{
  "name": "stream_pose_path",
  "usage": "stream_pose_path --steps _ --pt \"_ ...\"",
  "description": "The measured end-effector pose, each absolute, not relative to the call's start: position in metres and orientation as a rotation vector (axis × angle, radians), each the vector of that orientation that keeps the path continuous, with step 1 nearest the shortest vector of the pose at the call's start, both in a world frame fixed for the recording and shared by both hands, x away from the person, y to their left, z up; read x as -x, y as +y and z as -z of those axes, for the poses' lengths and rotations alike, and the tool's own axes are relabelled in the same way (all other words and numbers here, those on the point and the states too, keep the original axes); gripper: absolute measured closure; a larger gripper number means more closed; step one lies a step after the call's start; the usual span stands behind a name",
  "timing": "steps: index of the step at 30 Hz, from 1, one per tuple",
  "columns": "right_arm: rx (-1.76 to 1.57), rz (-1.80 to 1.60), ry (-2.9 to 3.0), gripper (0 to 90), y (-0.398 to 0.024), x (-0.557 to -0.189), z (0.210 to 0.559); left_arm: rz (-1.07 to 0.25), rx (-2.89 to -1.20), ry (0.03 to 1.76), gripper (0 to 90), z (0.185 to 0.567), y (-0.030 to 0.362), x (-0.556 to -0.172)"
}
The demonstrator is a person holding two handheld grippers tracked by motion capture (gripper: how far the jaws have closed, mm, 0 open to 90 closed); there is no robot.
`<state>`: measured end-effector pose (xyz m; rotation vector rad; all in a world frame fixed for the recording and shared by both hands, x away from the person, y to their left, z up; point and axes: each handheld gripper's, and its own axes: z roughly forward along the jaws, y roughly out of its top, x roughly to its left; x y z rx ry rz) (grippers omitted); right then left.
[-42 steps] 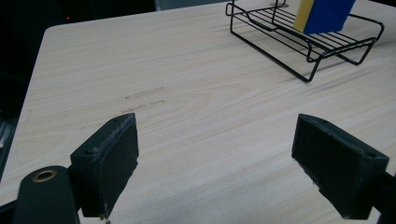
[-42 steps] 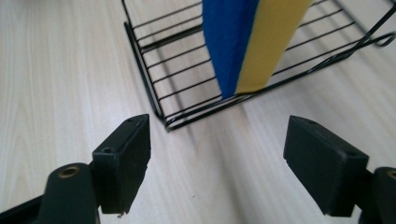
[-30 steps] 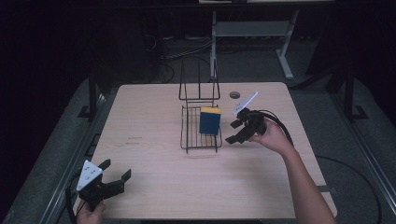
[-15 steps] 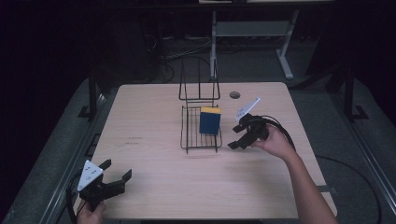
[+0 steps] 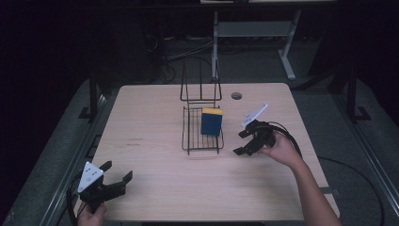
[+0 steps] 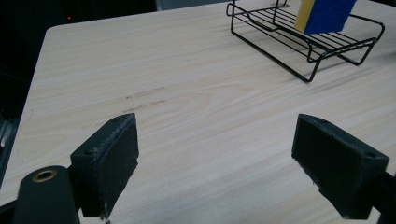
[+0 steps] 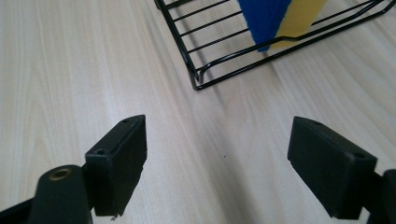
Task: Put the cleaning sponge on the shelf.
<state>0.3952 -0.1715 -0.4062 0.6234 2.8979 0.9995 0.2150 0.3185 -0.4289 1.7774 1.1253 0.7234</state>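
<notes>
Sponge: blue and yellow sponge [image 5: 211, 122] stands on edge in the black wire rack [image 5: 202, 136], blue face toward the near side of the table, yellow layer along its top and far side. In the right gripper view the sponge [image 7: 280, 16] sits at the top edge, beyond the rack's wires [image 7: 205, 74].
Rack: low wire tray with a taller wire back, near the middle of the wooden table [image 5: 155, 122], toward the far edge.
Right gripper: right gripper [image 5: 244, 142] just beside the rack's right side, apart from it, jaws wide apart and empty. The hand [image 5: 281, 149] grips it from behind, forearm coming in from the lower right. Jaws point toward the rack's near corner.
Sponge vs right jaws: ahead of the jaws and outside the gap (bare wood lies between them).
Left gripper: left gripper [image 5: 115, 176] at the near left corner of the table, well apart from the rack, jaws wide apart and empty, grey three-cornered plate on top. Hand [image 5: 89, 217] at the bottom edge of the high view.
Sponge vs left jaws: far ahead and to the right in the left gripper view [image 6: 327, 14].
Writing: no readable label or brand on sponge, rack or grippers; faint marks on the tabletop [image 6: 144, 93], too small to read.
</notes>
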Motion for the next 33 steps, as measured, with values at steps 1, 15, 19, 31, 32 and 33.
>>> stream_pose_path --steps 1,15,19,31,32,33 --pt "-0.623 -1.002 2.892 19.4 -0.174 -0.392 0.408 -0.725 -1.777 1.126 14.1 0.429 0.318 -0.215" --pt "-0.632 -1.021 2.881 19.4 -0.187 -0.376 0.411 -0.722 -1.786 1.128 14.0 0.43 0.319 -0.215" --pt "-0.637 -1.028 2.881 19.4 -0.19 -0.37 0.413 -0.722 -1.786 1.124 14.1 0.43 0.318 -0.215" --pt "-0.655 -1.011 2.881 19.9 -0.201 -0.358 0.423 -0.724 -1.791 1.124 14.1 0.43 0.318 -0.215" --pt "-0.653 -1.013 2.884 19.9 -0.202 -0.357 0.423 -0.724 -1.79 1.123 14.1 0.43 0.318 -0.215" --pt "-0.647 -1.009 2.881 20.0 -0.203 -0.356 0.424 -0.724 -1.791 1.123 14.1 0.43 0.318 -0.215"
